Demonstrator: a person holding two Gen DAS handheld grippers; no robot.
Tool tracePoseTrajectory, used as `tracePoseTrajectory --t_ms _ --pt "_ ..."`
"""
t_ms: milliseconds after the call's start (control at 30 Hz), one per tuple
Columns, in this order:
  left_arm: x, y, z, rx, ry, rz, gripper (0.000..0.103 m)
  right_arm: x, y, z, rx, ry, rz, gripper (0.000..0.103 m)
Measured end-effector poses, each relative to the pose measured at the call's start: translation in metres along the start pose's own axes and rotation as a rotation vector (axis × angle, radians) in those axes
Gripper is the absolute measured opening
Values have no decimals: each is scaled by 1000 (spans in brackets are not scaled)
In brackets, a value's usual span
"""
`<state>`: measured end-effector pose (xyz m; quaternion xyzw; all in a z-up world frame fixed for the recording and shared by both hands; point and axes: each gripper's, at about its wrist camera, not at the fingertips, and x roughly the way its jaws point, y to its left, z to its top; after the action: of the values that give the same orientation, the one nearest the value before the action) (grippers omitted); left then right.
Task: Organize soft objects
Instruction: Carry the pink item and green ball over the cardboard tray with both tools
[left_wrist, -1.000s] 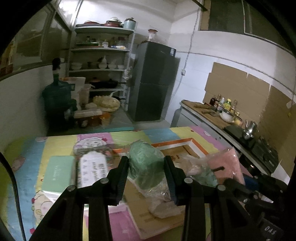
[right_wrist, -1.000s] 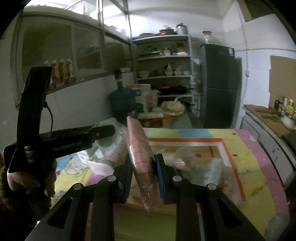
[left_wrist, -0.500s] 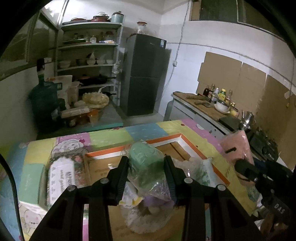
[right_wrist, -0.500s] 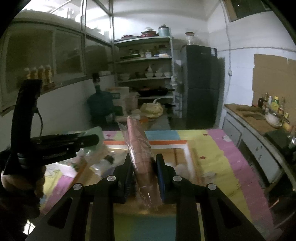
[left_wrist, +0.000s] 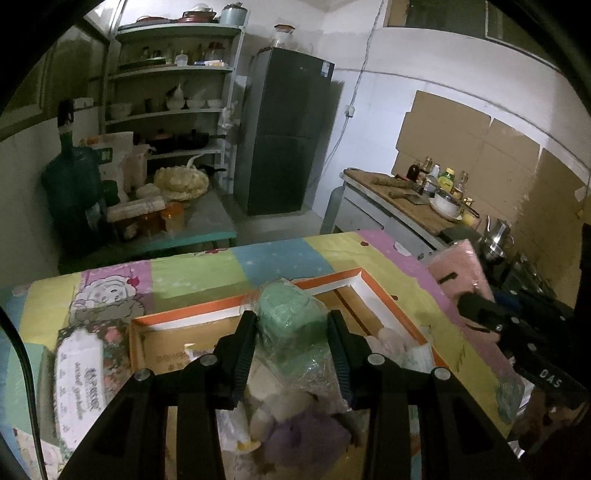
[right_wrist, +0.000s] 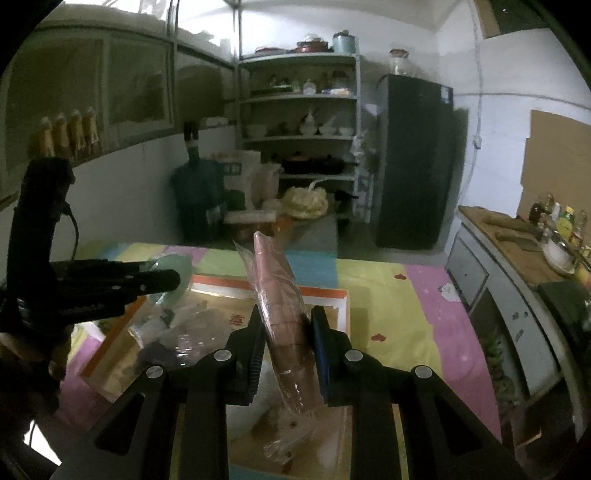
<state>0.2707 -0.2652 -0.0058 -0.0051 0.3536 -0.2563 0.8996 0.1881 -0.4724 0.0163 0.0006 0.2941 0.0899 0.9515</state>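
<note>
The left gripper (left_wrist: 291, 332) is pinching a green bagged bundle (left_wrist: 291, 317) at frame centre, directly over the orange-rimmed box (left_wrist: 373, 291) lying below and ahead. In the right wrist view, the right gripper (right_wrist: 288, 332) is clamping a pink wrapped bundle (right_wrist: 280, 295), standing upright, above the box's right part

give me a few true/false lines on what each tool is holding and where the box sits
1. The left tool grips a green bundle wrapped in plastic. True.
2. The right tool is empty. False: it is shut on a pink bundle in plastic wrap.
3. The orange-rimmed cardboard box sits on a colourful patchwork cloth. True.
4. The box holds nothing. False: bagged soft items lie inside it.
</note>
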Motion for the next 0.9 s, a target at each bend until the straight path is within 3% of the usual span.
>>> tracePoseTrajectory --t_ms 500,900 --pt "49 1 6 -44 114 -23 39 93 -15 11 -70 189 97 24" --pt "68 0 -2 -36 167 -5 39 124 -17 2 -81 274 113 24"
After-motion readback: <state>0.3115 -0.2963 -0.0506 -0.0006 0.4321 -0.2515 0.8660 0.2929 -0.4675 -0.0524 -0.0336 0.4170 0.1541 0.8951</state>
